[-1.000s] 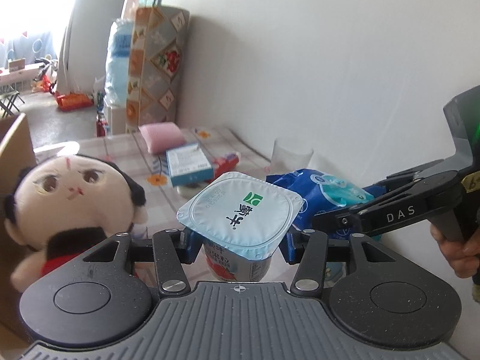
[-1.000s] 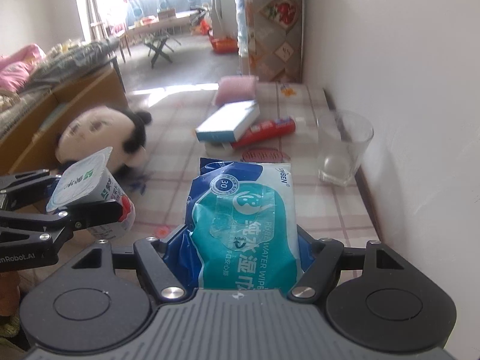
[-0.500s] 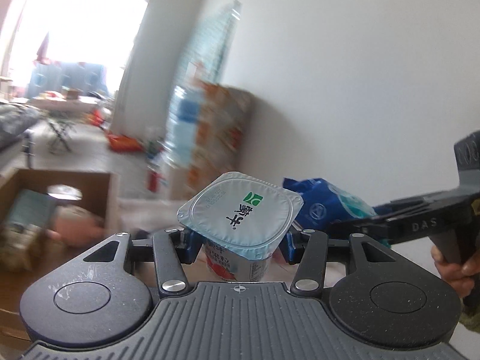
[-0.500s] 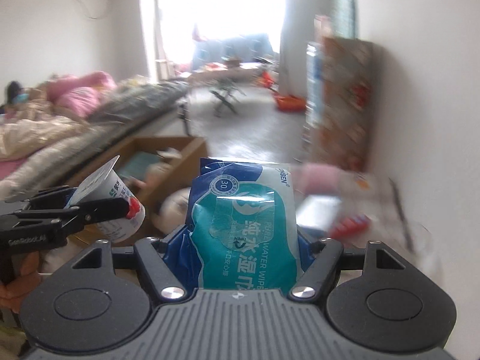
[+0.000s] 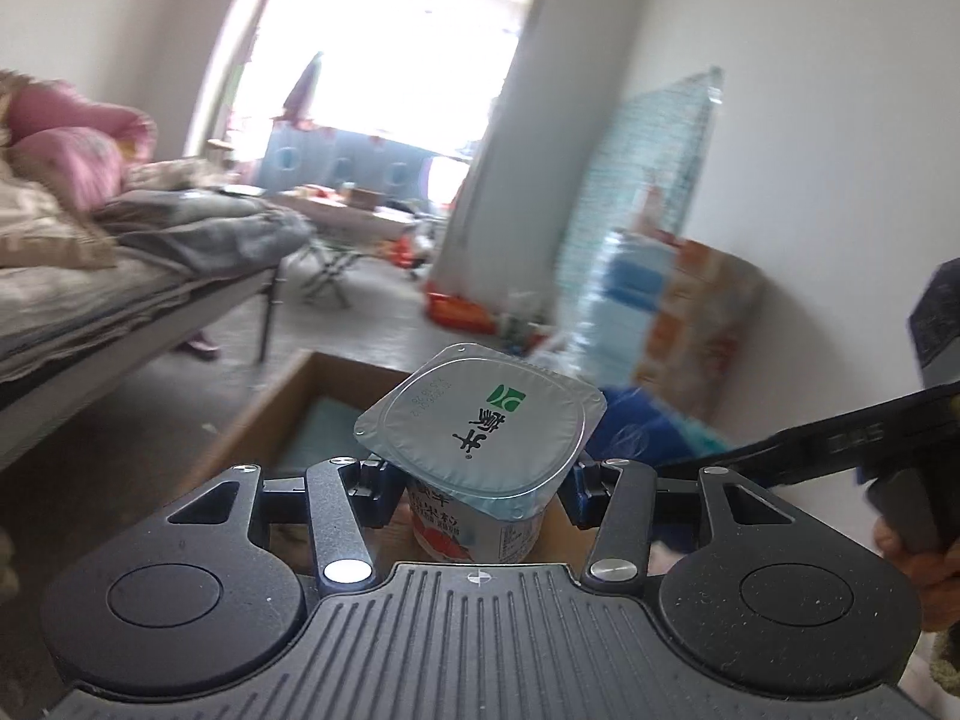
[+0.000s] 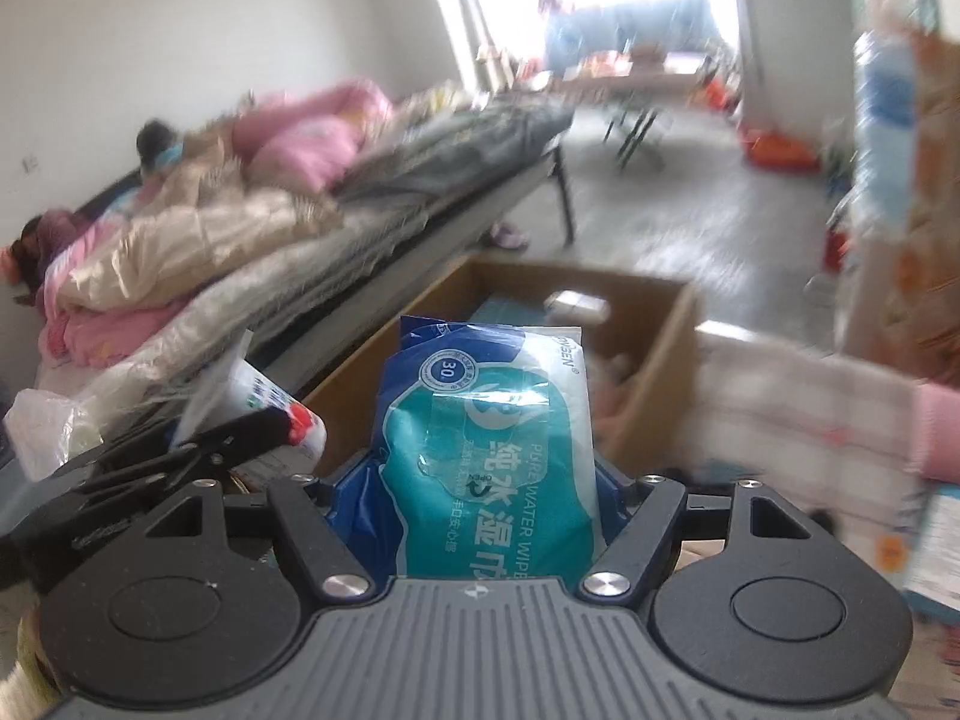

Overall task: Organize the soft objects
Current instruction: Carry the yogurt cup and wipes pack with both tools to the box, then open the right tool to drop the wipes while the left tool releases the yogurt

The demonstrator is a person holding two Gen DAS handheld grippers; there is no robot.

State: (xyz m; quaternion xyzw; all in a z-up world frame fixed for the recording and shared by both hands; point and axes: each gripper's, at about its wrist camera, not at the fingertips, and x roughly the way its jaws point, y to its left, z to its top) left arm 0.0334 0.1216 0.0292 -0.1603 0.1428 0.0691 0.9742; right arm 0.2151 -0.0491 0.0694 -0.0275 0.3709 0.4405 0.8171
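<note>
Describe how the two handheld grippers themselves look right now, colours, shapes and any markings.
Both are matte black. The left gripper has a ribbed grey base, two round discs, silver screws and blue finger pads. The right gripper matches it, with a small cross mark at centre. Its finger shows blurred white lettering in the left view.

A grey floor [image 6: 678, 192] carries an open cardboard box [image 6: 657, 360], a metal-legged bed [image 6: 420, 222] heaped with pink and beige bedding [image 6: 240, 204], and a folding table [image 6: 636, 90] farther off, near the bright window.
</note>
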